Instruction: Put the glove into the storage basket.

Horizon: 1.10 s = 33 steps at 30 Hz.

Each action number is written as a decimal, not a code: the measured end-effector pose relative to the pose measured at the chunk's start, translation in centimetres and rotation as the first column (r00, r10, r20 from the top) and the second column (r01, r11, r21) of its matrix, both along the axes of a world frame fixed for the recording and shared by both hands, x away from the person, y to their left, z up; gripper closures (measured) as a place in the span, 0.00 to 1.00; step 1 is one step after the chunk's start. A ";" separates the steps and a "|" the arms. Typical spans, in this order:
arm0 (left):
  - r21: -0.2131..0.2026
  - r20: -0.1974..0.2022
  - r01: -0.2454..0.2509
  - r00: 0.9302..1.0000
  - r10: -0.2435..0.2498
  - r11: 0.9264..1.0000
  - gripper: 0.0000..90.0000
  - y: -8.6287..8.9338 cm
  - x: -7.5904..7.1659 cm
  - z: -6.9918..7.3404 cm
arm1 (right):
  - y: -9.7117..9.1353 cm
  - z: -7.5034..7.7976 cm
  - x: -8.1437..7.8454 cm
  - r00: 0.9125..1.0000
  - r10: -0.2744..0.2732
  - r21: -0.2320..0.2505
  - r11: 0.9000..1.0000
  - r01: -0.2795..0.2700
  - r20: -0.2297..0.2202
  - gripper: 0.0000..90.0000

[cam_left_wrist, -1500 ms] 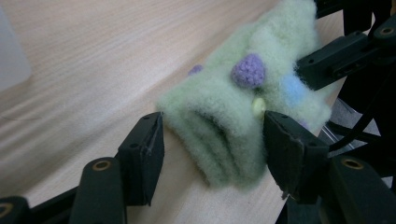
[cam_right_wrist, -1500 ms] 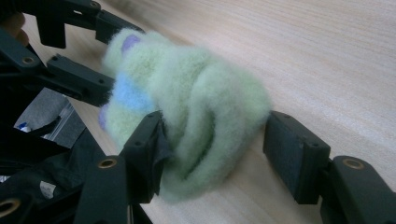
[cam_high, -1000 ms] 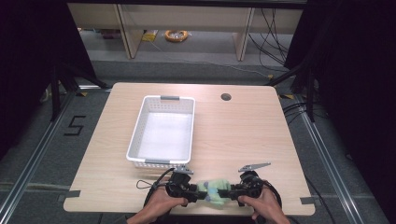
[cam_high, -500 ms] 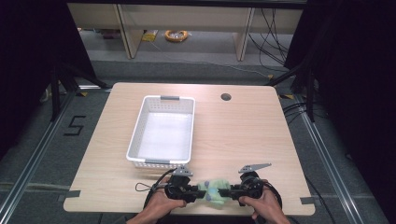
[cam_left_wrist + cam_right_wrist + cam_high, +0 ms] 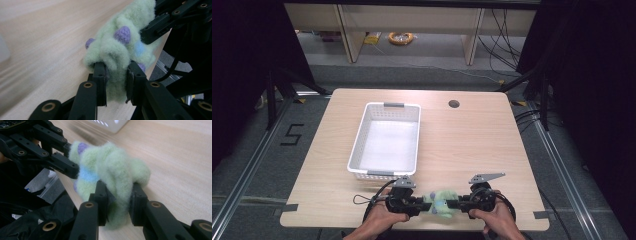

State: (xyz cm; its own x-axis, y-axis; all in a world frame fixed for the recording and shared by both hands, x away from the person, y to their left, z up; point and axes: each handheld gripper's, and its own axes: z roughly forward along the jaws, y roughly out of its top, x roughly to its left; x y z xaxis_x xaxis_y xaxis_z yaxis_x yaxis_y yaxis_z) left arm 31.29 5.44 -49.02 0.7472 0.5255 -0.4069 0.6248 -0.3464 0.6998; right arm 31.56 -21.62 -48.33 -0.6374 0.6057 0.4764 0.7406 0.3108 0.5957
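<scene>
Fleece fills both of our grips: the green fuzzy toy [image 5: 441, 201] hangs between our two grippers near the front edge of the table [image 5: 472, 145], and we cannot tell whether it touches the wood. Our left gripper [image 5: 115, 81] has just been closing, and its jaws now pinch a fold of the toy, pads pressed into the pile. Our right gripper [image 5: 119, 203] has also just been closing and clamps the other end of the toy in the same way, the fleece bulging over both jaws. From above we see the left gripper [image 5: 412, 202] and right gripper [image 5: 464, 203] pointing at each other, with the toy stretched between them. Purple and blue bumps dot the toy. The white basket [image 5: 362, 145] stands just beyond our left hand [image 5: 379, 220], apart from the toy.
</scene>
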 end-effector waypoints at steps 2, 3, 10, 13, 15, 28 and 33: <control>-0.004 0.019 -0.006 1.000 0.006 1.000 0.80 0.1 -0.1 0.7 | 0.0 0.5 0.2 0.999 0.026 0.006 1.000 -0.026 0.041 0.82; -0.007 0.026 0.000 1.000 0.000 1.000 0.80 0.2 0.0 1.0 | 0.0 0.9 0.2 0.999 0.025 0.005 1.000 -0.025 0.048 0.82; -0.025 0.076 -0.016 0.997 0.018 1.000 0.80 1.5 0.9 4.7 | 1.0 5.0 1.0 0.995 0.027 -0.016 1.000 -0.026 0.097 0.82; -0.020 0.108 -0.025 0.994 0.027 1.000 0.80 2.4 1.7 6.4 | 1.8 6.5 1.9 0.991 0.035 -0.011 0.999 -0.034 0.128 0.82; -0.016 0.112 -0.045 0.993 0.047 0.999 0.80 3.1 2.1 7.2 | 2.7 7.6 2.5 0.991 0.030 -0.020 0.999 -0.028 0.128 0.82; 0.003 0.073 -0.172 0.983 0.171 0.985 0.80 9.4 6.4 9.2 | 9.4 10.2 8.8 0.985 0.097 -0.036 0.995 -0.093 0.140 0.82; 0.021 0.042 -0.224 0.974 0.223 0.974 0.80 11.7 8.2 8.9 | 12.1 9.9 11.4 0.988 0.113 -0.034 0.993 -0.110 0.105 0.82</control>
State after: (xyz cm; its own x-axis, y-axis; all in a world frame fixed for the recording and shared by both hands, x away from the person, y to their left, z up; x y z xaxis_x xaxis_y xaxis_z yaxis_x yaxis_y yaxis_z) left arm 39.44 17.15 -40.10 0.6250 0.6908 -0.3636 0.6603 -0.2195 0.7182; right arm 42.97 -9.52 -38.45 -0.7482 0.5398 0.3858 0.6328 0.4057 0.6596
